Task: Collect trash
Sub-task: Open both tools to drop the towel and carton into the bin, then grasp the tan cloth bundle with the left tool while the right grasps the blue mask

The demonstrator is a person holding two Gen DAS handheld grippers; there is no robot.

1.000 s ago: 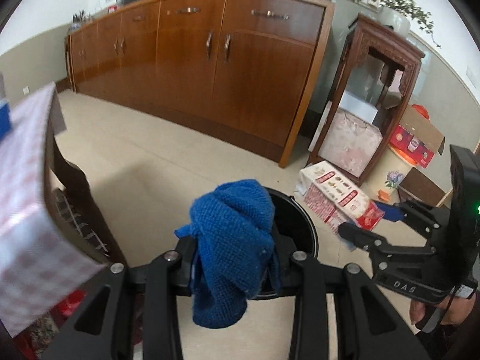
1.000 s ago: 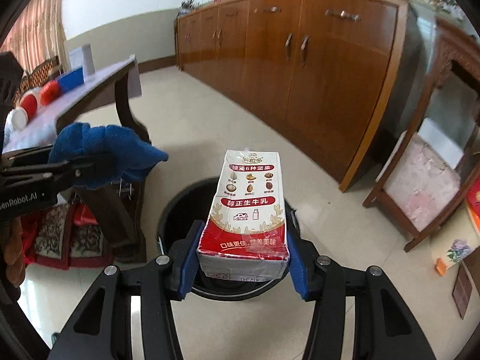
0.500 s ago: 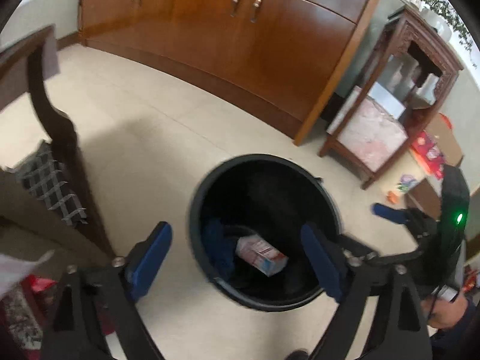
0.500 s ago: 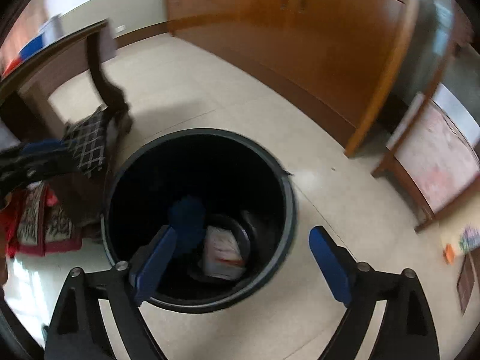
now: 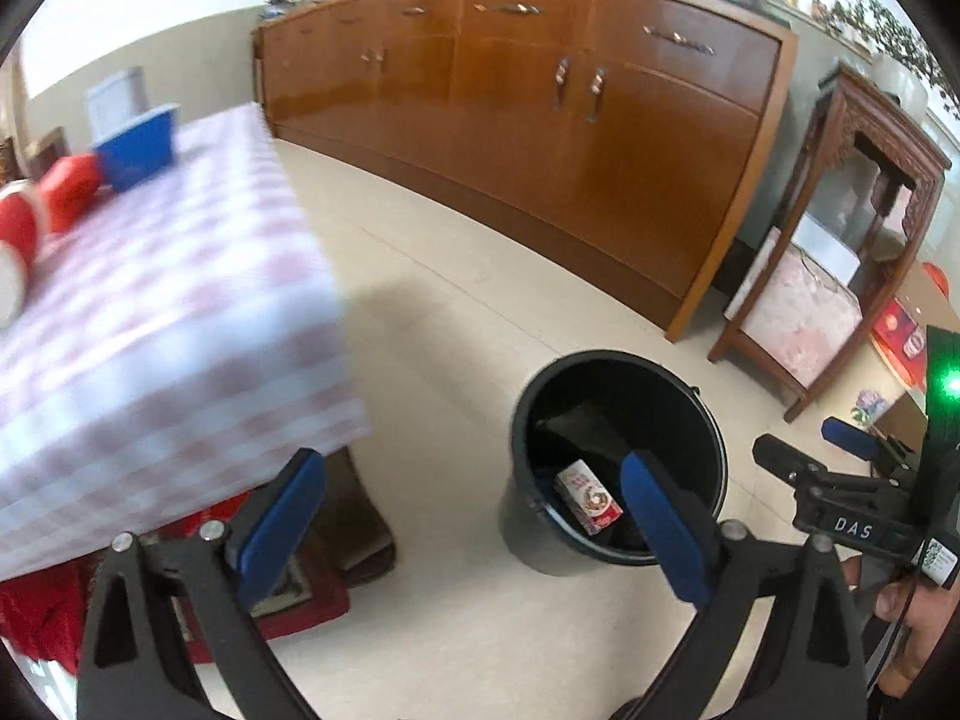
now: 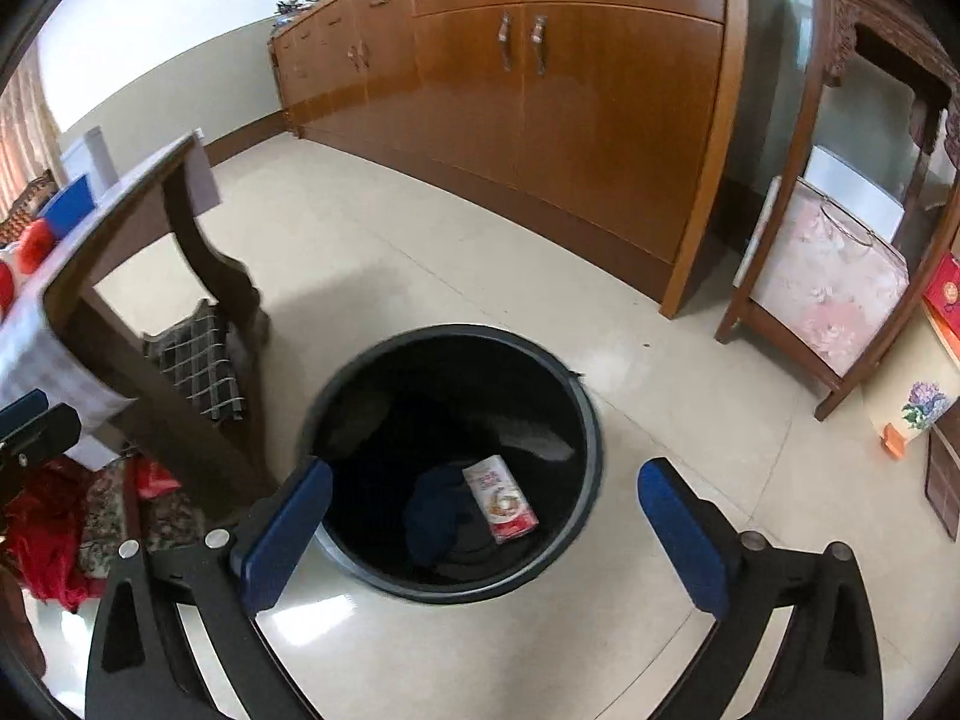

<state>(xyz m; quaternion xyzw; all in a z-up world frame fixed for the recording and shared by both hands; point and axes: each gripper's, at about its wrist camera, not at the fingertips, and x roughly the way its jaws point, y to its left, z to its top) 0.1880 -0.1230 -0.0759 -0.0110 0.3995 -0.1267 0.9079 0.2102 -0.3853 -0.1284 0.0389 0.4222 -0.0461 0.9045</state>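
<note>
A black trash bin [image 6: 591, 420] stands on the tiled floor; it also shows in the left wrist view [image 5: 714, 456]. Inside lie a red and white milk carton [image 6: 501, 498] and a blue cloth [image 6: 435, 510]; the carton shows in the left wrist view [image 5: 588, 495] too. My right gripper [image 6: 480, 534] is open and empty above the bin's near rim. My left gripper [image 5: 474, 525] is open and empty, left of the bin. The right gripper's fingers [image 5: 780, 459] show at the right of the left wrist view.
A table with a checked cloth [image 5: 168, 300] stands at left, with red cups [image 5: 66, 186] and a blue box [image 5: 138, 147] on it. A long wooden cabinet [image 6: 540, 72] lines the back. A carved stand [image 6: 840, 228] and boxes sit at right.
The blue cloth and the milk carton have dropped from the grippers into the bin. Both grippers opened and have since pulled back and up, the left one swinging toward the table.
</note>
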